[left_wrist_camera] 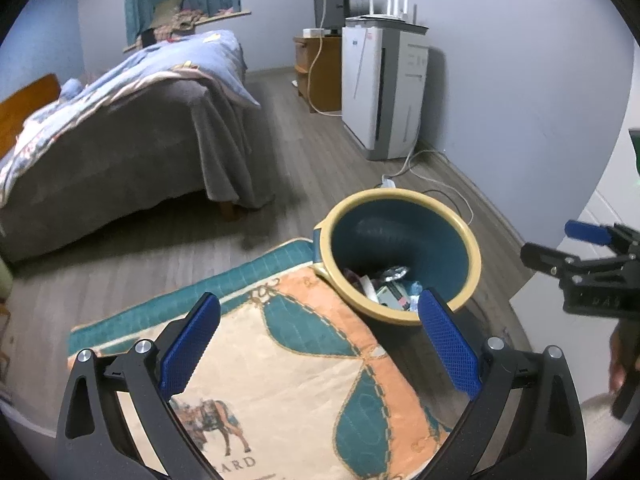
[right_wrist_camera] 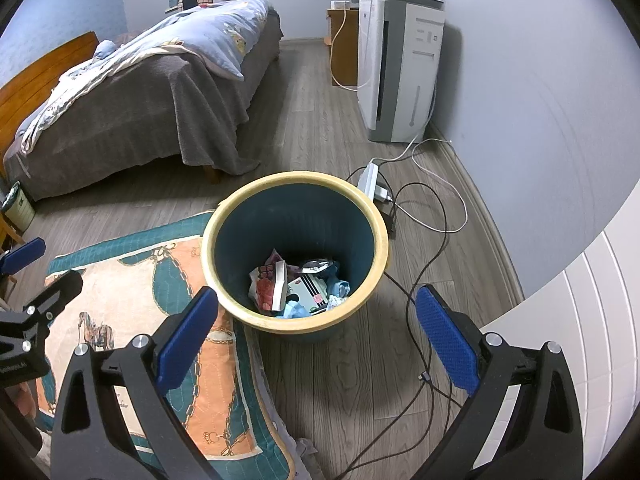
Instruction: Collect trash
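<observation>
Both the left gripper and right gripper gape wide, holding nothing, above the teal yellow-rimmed plastic bin of crumpled wrappers, possibly paper.

One trash bin, one rug, one bed, two claws

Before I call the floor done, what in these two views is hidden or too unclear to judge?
- Trash bin bottom: left wrist view, near rim and a left gripper finger cover part of the trash.
- Under the bed: both views, the grey cover hangs low.
- Rug near end: both views, cut off by the frame edge and gripper arms.
- Right gripper: left wrist view, cropped at the right edge.
- Printed text on the wrappers: too small.
</observation>
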`<state>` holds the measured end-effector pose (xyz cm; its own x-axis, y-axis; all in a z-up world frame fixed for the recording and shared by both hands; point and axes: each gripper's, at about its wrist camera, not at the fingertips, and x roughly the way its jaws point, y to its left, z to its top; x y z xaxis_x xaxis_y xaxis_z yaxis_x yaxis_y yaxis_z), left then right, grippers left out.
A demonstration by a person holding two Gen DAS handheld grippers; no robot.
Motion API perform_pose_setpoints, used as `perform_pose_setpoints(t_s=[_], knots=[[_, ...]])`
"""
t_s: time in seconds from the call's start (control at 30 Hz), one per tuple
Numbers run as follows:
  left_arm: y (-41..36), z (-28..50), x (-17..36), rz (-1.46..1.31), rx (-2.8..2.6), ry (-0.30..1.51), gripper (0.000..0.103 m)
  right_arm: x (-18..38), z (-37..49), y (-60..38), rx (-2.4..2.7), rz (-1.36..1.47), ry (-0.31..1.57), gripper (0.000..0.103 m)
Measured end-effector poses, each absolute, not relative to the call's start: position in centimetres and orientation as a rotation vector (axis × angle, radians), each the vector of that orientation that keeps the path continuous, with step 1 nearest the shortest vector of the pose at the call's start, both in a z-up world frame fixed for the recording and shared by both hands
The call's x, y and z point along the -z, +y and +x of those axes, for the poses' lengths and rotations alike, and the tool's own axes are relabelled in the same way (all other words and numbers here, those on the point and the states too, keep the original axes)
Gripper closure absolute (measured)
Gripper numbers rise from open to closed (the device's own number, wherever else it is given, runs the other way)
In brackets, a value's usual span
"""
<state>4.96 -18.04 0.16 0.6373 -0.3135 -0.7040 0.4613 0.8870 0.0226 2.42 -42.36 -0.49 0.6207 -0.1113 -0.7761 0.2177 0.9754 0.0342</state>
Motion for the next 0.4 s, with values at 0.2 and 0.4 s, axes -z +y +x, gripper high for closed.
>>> perform_pose_setpoints(t_s=[0.2,0.4], knots=[[-18.3,4.9,-0.3,0.235,0.468,0.761,0.005,0.5,2.5,-42.4,0.190,0.128,0.883,0.006],[-18.7,4.6,-0.3,0.265,0.470,0.776,0.005,0.5,2.5,-42.4,0.190,0.127,0.884,0.006]])
